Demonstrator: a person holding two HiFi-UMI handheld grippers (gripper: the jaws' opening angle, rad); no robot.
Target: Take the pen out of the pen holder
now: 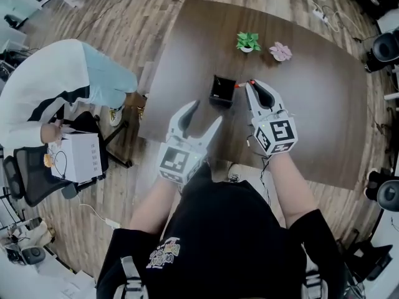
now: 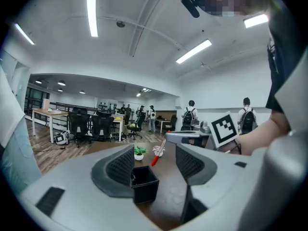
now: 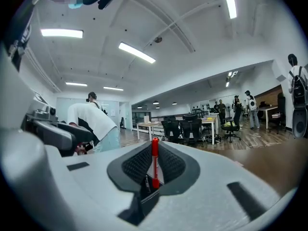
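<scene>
R claw (image 3: 155,150) clamped on red pen (image 3: 155,165), upright btwn pads, frame center. L claw (image 2: 154,150) wide open, empty; pen holder (image 2: 144,184) lower center.

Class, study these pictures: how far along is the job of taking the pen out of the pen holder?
Done: the red pen is clear of the black pen holder.
In hand: the right tongs are shut on the pen, holding it above the table; the left tongs stand open, short of the holder.
Left: little, perhaps only setting the pen down.
</scene>
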